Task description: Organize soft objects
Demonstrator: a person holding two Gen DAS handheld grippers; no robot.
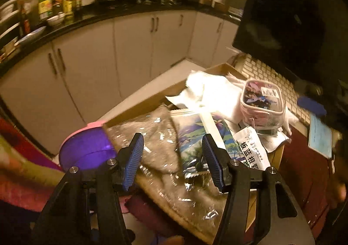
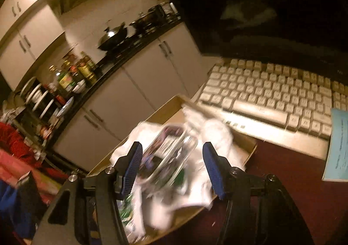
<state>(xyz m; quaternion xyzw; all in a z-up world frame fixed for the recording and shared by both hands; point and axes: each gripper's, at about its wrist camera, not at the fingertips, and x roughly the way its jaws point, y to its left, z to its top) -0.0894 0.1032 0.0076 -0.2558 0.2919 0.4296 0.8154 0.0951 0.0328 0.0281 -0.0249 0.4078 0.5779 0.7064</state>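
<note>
Cardboard box on the bench: already holds grey fleece under the left gripper, clear pouch ahead of the right gripper, white cloth beyond. Both jaws released, empty. Sorting appears largely done; tidying remains.

Left gripper fingers spread above bagged grey cloth at centre frame, clear pouch right, purple bowl left.

Left gripper built of black angular arms, ribbed blue pads set at ten and two o'clock, silver round screws seen on the arm tops, right gripper made alike, blue pads, silver screws
</note>
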